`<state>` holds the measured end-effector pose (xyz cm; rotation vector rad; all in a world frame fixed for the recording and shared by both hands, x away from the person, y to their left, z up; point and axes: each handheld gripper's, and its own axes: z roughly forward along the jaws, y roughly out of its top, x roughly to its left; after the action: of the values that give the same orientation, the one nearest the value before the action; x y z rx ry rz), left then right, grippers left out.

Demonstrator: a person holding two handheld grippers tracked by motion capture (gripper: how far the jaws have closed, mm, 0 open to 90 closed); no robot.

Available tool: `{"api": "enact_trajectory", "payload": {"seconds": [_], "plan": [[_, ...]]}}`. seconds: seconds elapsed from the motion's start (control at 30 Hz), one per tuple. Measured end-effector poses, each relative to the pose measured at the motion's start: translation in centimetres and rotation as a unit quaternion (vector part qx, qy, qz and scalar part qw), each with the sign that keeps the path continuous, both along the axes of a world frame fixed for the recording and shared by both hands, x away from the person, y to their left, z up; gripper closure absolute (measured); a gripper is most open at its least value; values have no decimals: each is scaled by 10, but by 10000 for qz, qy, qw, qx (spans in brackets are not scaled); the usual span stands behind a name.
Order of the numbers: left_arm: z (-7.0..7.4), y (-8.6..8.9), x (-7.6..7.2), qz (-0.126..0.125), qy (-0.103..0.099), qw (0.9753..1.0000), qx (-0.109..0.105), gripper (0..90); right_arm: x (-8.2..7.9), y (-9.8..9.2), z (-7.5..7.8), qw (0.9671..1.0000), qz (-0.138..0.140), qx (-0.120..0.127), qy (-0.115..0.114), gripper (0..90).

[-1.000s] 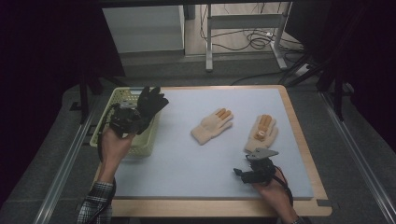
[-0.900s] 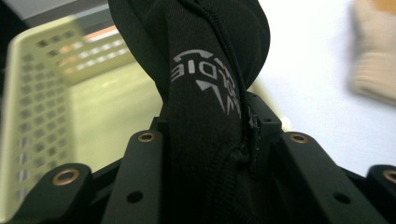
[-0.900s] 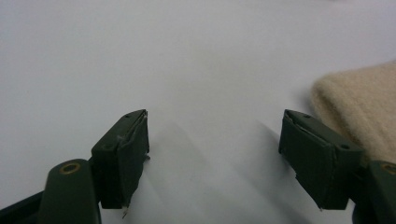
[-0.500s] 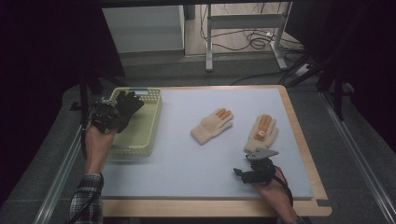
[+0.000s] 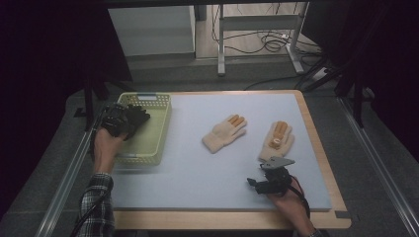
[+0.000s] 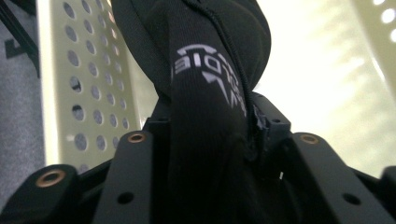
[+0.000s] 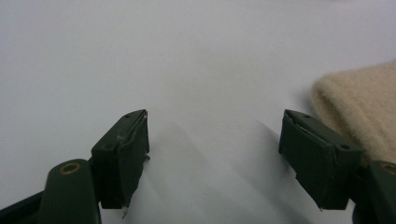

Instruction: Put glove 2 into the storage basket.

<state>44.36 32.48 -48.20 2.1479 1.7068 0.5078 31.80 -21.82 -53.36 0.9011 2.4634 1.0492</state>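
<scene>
High view: left gripper (image 5: pixel 118 120) holds a black glove (image 5: pixel 136 117) over the green basket (image 5: pixel 153 133); 2 beige gloves (image 5: pixel 225 133) lie mid-table. Left gripper view: jaws clamped on the glove. Right gripper view: right gripper (image 7: pixel 215 144) jaws spread wide, nothing between, just beside a beige glove.

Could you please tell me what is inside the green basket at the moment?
Over the green basket, the left tongs hold a black glove. The floor beside it looks bare; what lies beneath the glove and hand is covered.

Black two-jaw gripper (image 7: pixel 215 154) with brass-ringed screw holes; plaid sleeve (image 5: pixel 96 207) on the left forearm.
</scene>
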Motion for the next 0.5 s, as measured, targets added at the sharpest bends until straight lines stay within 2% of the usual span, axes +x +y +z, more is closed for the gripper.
{"api": "enact_trajectory", "payload": {"seconds": [0.03,0.07,0.1,0.17,0.2,0.23,0.4,0.43,0.47,0.5], "plan": [[-1,0,1,9,48,10000,28,543,0,0,0,10000,-2,-3,-1,241],[-1,-1,2,43,104,9999,122,478,0,0,0,10000,1,-1,-1,241],[0,-3,1,87,157,9994,307,352,0,0,0,10000,-1,-2,-1,241],[1,-3,0,114,164,9992,339,277,0,0,0,10000,1,-1,0,241],[2,-3,-1,112,182,9991,367,277,0,0,0,10000,1,-1,0,241],[4,-4,-4,101,166,9991,372,206,0,0,0,10000,1,-3,-2,241],[6,-4,-11,55,132,9994,319,120,0,0,0,10000,1,-2,-1,241],[8,-2,-14,22,55,9997,224,108,0,0,0,10000,2,-3,-1,241],[8,-2,-14,22,55,9997,224,100,0,0,0,10000,0,-5,-3,241],[11,1,-18,-16,-51,10000,35,95,0,0,0,10000,3,-14,0,241]]}}
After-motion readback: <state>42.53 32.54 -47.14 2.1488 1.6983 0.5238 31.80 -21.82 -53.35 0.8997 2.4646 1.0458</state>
